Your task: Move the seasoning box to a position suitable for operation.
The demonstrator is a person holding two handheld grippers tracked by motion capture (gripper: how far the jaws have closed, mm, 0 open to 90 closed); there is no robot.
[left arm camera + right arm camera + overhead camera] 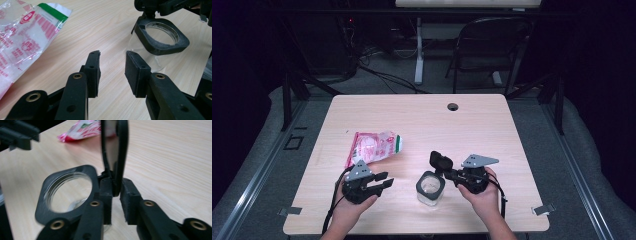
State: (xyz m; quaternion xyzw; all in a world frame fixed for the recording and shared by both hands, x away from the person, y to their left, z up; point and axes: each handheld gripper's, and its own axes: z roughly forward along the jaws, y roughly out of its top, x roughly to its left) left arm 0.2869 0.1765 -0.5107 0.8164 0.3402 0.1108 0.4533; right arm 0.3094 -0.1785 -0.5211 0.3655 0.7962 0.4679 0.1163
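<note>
Lid (117, 152) pinched upright in your right gripper (115, 195) beside the jar (430, 188), mouth clear; your left gripper (112, 67) waits open, empty, near it.

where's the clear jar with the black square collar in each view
High view: the clear jar with the black square collar stands at the near middle of the wooden table, between the two grippers.
Left gripper view: upper right, beyond the jaws.
Right gripper view: lower left, beside the jaws, which sit on either side of its raised black lid.
Shared landmark: the red-and-white plastic bag, upper left in the left gripper view, top centre in the right gripper view.
</note>
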